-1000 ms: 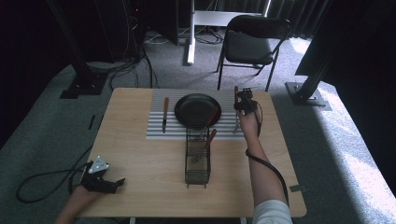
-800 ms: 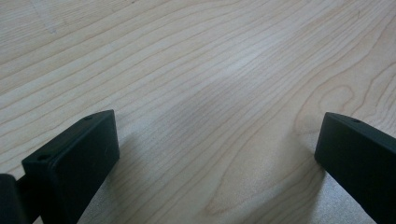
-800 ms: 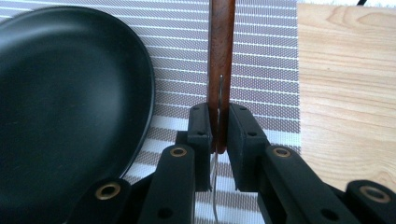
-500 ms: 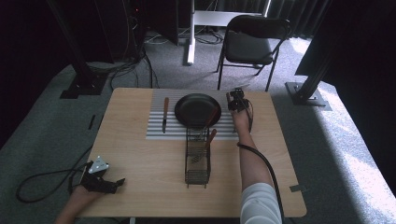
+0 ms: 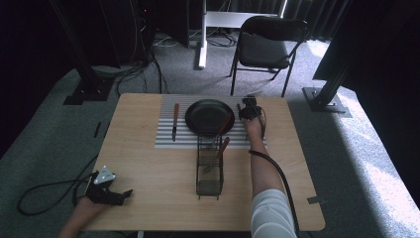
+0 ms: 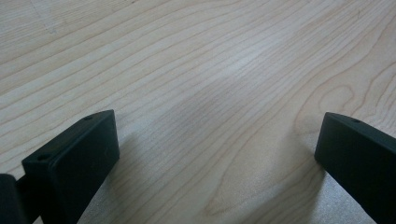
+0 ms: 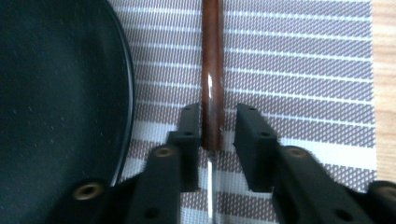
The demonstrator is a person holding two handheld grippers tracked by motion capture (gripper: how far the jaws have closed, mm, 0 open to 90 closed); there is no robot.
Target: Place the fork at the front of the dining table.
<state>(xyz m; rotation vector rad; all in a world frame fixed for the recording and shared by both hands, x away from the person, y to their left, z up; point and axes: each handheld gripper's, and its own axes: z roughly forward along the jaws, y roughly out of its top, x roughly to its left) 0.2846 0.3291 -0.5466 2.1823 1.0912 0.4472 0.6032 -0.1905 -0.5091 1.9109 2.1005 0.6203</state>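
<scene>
My right gripper (image 5: pixel 247 110) is at the right edge of the black plate (image 5: pixel 209 116) on the striped placemat (image 5: pixel 168 141). In the right gripper view its jaws (image 7: pixel 218 112) straddle a brown utensil handle (image 7: pixel 211 56) lying on the placemat (image 7: pixel 303 70) beside the plate (image 7: pixel 56 93). The left jaw touches the handle and a thin gap shows at the right jaw. My left gripper (image 5: pixel 123 195) rests near the table's front left corner. In its own view it (image 6: pixel 217 135) stands wide open over bare wood.
A brown-handled knife (image 5: pixel 175 121) lies on the mat left of the plate. A wire caddy (image 5: pixel 209 168) holding several utensils stands at mid table, just in front of the plate. A black chair (image 5: pixel 267 49) stands beyond the far edge.
My right gripper has shifted a little left, closer to the plate's edge. The left gripper has stayed where it was.
</scene>
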